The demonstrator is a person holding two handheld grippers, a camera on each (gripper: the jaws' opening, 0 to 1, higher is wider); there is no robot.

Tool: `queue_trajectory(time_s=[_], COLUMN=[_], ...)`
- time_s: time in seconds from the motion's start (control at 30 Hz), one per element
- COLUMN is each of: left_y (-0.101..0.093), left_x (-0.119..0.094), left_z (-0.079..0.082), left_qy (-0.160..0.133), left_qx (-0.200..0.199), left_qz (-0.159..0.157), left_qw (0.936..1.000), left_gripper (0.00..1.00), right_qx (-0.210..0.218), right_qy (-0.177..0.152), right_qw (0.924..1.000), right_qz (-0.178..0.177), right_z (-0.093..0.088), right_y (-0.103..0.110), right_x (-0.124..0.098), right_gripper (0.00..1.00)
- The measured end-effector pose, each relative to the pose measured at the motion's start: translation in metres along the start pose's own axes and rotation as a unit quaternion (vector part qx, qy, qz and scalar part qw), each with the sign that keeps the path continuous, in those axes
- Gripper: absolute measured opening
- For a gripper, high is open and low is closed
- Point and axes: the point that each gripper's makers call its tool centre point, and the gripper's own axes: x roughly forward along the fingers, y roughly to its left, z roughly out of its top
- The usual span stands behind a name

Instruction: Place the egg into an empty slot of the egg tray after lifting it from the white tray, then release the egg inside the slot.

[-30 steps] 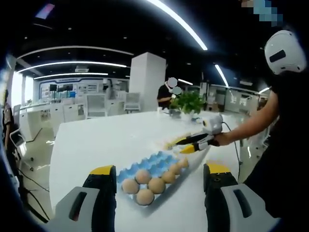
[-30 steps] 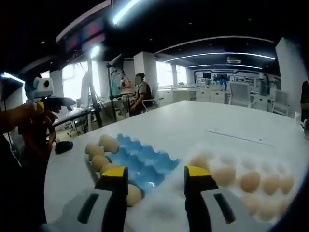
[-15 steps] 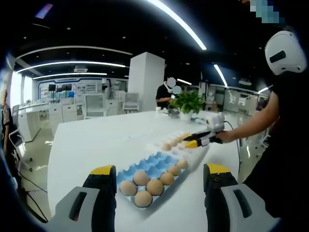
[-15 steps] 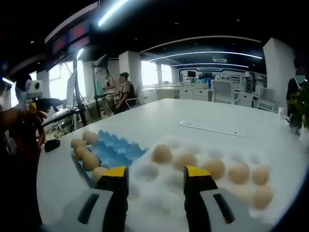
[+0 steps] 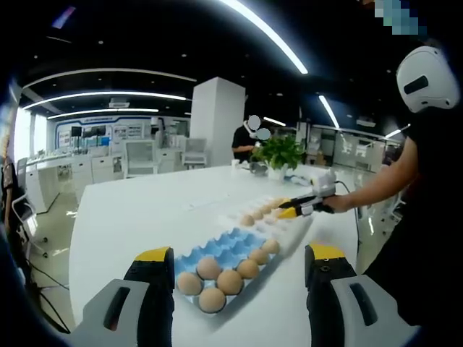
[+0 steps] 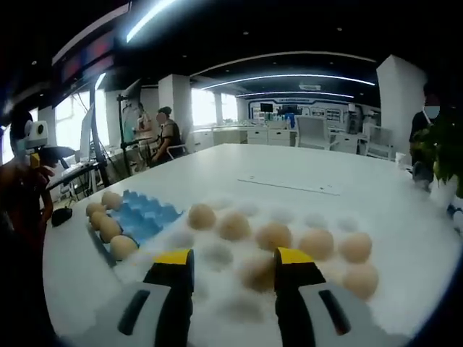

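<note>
Egg tray [image 6: 137, 219] left of white tray [image 6: 304, 249] (both on table [image 6: 304, 177]), eggs [image 6: 273, 236] in each.

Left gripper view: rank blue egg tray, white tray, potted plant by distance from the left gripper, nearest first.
1. blue egg tray, just ahead of the left gripper, between its open jaws.
2. white tray, beyond the blue tray, toward the right, under the right gripper.
3. potted plant, at the table's far edge.

The left gripper [image 5: 235, 271] hovers near, jaws spread wide and empty, while the right gripper [image 6: 233, 269], jaws parted, reaches out on an extended arm [image 5: 376, 189].
</note>
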Motion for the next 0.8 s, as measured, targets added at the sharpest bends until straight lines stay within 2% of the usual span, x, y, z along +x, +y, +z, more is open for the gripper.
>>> queue_trajectory(time_s=[0.1, 0.23, 0.33, 0.37, 0.4, 0.43, 0.47, 0.5, 0.57, 0.63, 0.73, 0.8], left_y=[-0.001, -0.002, -0.002, -0.001, -0.001, -0.002, -0.002, -0.002, -0.003, -0.003, -0.003, -0.003], left_x=[0.000, 0.000, 0.000, 0.000, 0.000, 0.001, 0.002, 0.002, 0.004, 0.005, 0.006, 0.006], left_z=[0.001, 0.002, 0.002, 0.002, 0.002, 0.002, 0.003, 0.003, 0.003, 0.003, 0.004, 0.004], left_qy=[0.001, 0.002, 0.002, 0.003, 0.003, 0.003, 0.003, 0.003, 0.003, 0.003, 0.001, 0.002], left_qx=[0.001, 0.002, 0.003, 0.003, 0.003, 0.003, 0.003, 0.004, 0.004, 0.005, 0.004, 0.005], left_qz=[-0.001, 0.000, 0.001, 0.002, 0.002, 0.002, 0.001, 0.000, -0.001, -0.002, -0.002, -0.002], left_qw=[1.0000, 1.0000, 1.0000, 1.0000, 1.0000, 1.0000, 1.0000, 1.0000, 1.0000, 1.0000, 1.0000, 1.0000], left_gripper=[0.74, 0.74, 0.74, 0.74, 0.74, 0.74, 0.74, 0.74, 0.74, 0.74, 0.74, 0.74], right_qx=[-0.006, -0.013, -0.002, -0.014, -0.076, -0.075, -0.093, -0.095, -0.064, -0.080, -0.079, -0.083], right_qy=[0.009, 0.015, 0.018, 0.035, 0.044, 0.033, 0.048, 0.056, 0.051, 0.058, 0.058, 0.049], right_qw=[0.9998, 0.9994, 0.9993, 0.9983, 0.9951, 0.9962, 0.9938, 0.9932, 0.9960, 0.9944, 0.9945, 0.9947], right_qz=[-0.016, -0.028, -0.033, -0.044, -0.046, -0.028, -0.037, -0.038, -0.035, -0.037, -0.038, -0.037], right_z=[-0.005, -0.007, -0.008, -0.014, -0.015, -0.013, -0.017, -0.018, -0.017, -0.017, -0.018, -0.018], right_y=[-0.007, -0.012, -0.015, -0.019, -0.021, -0.014, -0.015, -0.013, -0.016, -0.016, -0.019, -0.020], right_x=[0.003, 0.006, 0.006, 0.005, 0.003, 0.006, 0.004, 0.003, 0.006, 0.007, 0.007, 0.006], right_gripper=[0.42, 0.33, 0.28, 0.25, 0.24, 0.25, 0.25, 0.25, 0.25, 0.25, 0.25, 0.24])
